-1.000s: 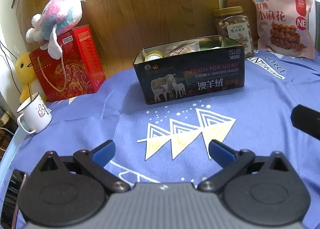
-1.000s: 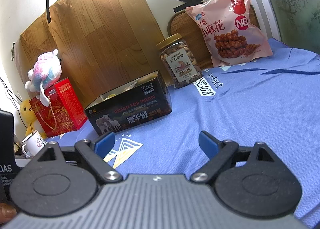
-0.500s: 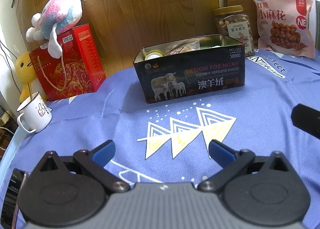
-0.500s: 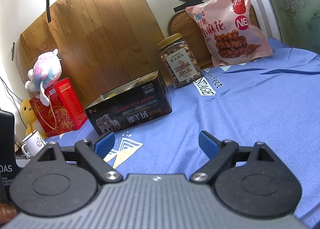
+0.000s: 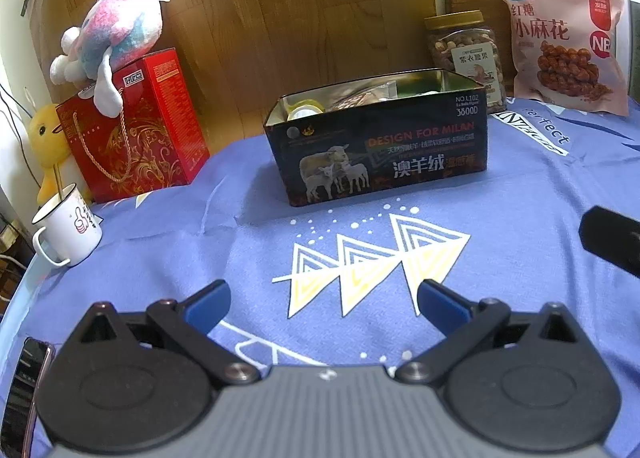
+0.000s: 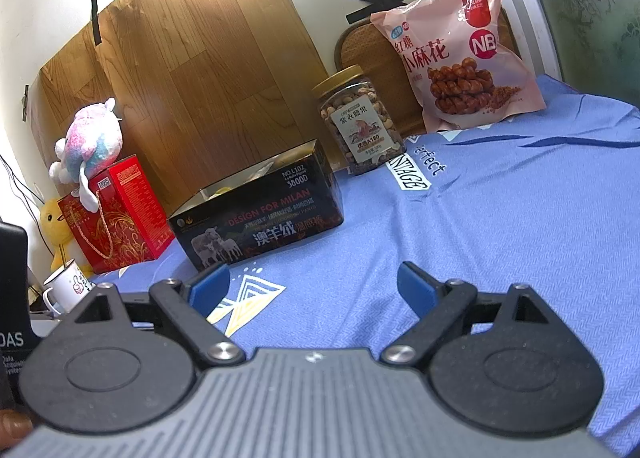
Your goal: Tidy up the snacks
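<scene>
An open black tin box (image 5: 380,153) (image 6: 260,223) printed with sheep stands mid-table on the blue cloth, and small snack packets show inside it. Behind it to the right stand a clear nut jar (image 5: 466,53) (image 6: 358,125) with a gold lid and a pink bag of fried dough twists (image 5: 560,41) (image 6: 460,53) leaning on the wall. My left gripper (image 5: 324,302) hovers open over the cloth in front of the tin, nothing between its blue fingers. My right gripper (image 6: 314,288) is also open and empty, right of the tin and nearer than it.
At the left stand a red gift bag (image 5: 132,129) (image 6: 114,213) with a plush toy (image 5: 116,31) on top, a yellow duck toy (image 5: 48,141) and a white enamel mug (image 5: 68,230) (image 6: 64,290). A phone (image 5: 24,386) lies at the near left edge. A wooden board lines the back wall.
</scene>
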A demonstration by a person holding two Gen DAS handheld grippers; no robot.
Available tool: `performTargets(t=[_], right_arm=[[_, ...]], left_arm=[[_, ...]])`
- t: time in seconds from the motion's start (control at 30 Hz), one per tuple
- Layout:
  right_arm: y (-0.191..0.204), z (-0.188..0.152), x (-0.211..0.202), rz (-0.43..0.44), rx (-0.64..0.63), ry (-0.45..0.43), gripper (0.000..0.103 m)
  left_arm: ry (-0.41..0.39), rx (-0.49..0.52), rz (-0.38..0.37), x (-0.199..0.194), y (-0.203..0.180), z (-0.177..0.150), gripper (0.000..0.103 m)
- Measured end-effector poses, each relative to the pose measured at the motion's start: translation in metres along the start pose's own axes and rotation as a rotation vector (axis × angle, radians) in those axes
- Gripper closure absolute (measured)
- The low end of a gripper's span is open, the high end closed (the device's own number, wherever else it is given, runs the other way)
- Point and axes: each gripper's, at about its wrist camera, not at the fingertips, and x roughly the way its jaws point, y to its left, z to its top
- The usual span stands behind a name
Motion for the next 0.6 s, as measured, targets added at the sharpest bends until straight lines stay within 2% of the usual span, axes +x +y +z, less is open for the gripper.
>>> performTargets(t=[0.6], right_arm=[[-0.0002,-0.0008,0.0005,0.001,0.000,0.001,0.010]], left_arm=[[-0.002,-0.001,-0.009,-0.0010,0.0003,0.0002,0.000]])
